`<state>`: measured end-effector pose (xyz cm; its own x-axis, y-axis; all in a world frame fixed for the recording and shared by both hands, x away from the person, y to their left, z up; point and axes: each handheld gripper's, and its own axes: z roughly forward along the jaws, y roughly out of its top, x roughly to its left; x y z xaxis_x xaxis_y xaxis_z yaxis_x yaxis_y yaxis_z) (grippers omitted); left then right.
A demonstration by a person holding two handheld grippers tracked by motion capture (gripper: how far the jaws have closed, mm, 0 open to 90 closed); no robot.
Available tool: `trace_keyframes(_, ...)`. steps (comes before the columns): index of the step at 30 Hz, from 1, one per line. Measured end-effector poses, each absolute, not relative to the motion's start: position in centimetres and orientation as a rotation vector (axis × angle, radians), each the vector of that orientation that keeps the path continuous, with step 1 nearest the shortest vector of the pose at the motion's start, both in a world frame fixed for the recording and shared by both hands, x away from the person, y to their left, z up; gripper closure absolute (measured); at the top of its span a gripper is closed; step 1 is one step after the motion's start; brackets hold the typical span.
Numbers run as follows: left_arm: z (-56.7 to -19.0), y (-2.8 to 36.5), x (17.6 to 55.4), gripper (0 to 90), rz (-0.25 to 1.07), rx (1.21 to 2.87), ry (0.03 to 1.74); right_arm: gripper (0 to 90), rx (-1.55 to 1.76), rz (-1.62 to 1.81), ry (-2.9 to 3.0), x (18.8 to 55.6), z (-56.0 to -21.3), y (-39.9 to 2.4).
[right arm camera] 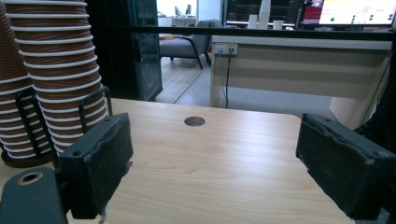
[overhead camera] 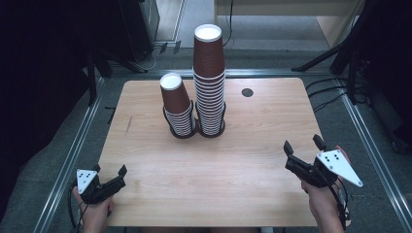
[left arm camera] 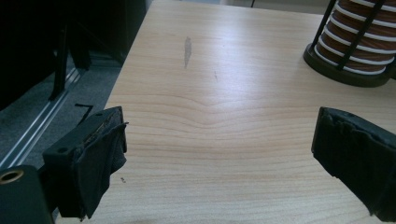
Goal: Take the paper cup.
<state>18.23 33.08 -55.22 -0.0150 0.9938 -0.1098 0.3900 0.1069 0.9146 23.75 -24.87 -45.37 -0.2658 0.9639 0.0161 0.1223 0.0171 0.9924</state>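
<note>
Near left corner: my left gripper [overhead camera: 108, 178] hovers, jaws spread wide, nothing between them.
Far centre, short stack [overhead camera: 177, 108]: upside-down cups in a wire holder, up and to the right of that gripper.
Just right of it, tall stack [overhead camera: 209, 82]: upright, long axis vertical.
Near right edge: my right gripper [overhead camera: 303, 150], jaws wide, empty; I judge both hands about equally far from the stacks.

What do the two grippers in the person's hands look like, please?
Both are black, two-jawed tools. The left gripper and the right gripper each carry a pale grey three-cornered plate with small dark dots on top, and a dark cable trails from each. In the gripper views the jaws are blocky, with rough, worn black padding on their inner faces.
</note>
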Motion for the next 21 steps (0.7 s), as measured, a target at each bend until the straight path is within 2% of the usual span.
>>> trace_keyframes(21, -55.3, 33.3, 18.4, 3.6, 0.876, 1.411, 1.537, 8.5, 1.071, 1.414, 1.538, 26.4, -40.9, -19.1)
